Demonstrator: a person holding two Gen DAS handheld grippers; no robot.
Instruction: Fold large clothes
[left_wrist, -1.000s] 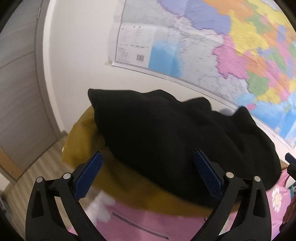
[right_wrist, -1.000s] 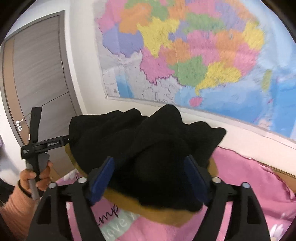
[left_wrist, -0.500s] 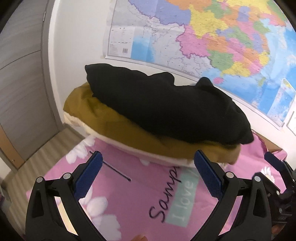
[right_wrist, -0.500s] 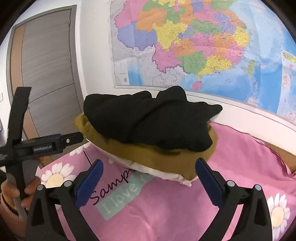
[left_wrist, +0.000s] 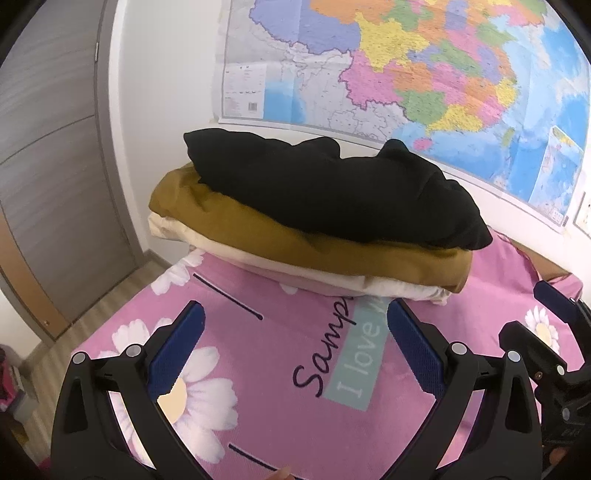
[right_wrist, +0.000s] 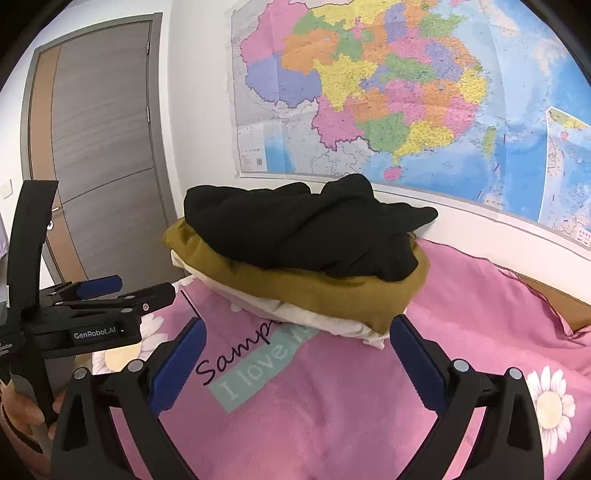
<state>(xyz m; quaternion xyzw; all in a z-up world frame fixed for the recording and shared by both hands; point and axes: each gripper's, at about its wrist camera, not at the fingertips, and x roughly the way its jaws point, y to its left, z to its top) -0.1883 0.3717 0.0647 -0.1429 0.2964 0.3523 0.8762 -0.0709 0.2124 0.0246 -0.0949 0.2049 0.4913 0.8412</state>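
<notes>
A folded black garment lies on top of a stack at the far side of the bed. Under it are an ochre folded cloth and a cream one. My left gripper is open over the pink bedspread, well short of the stack, with nothing between its blue pads. My right gripper is open too and empty, just in front of the stack. The left gripper also shows at the left of the right wrist view, held by a hand.
A pink bedspread with daisies and lettering covers the bed. A big coloured map hangs on the white wall behind the stack. A grey door stands at the left, with wooden floor beside the bed.
Both grippers have drawn back from the stack; the black garment, once between the fingers, now rests on the pile. The right jaws stand wider than at first.
</notes>
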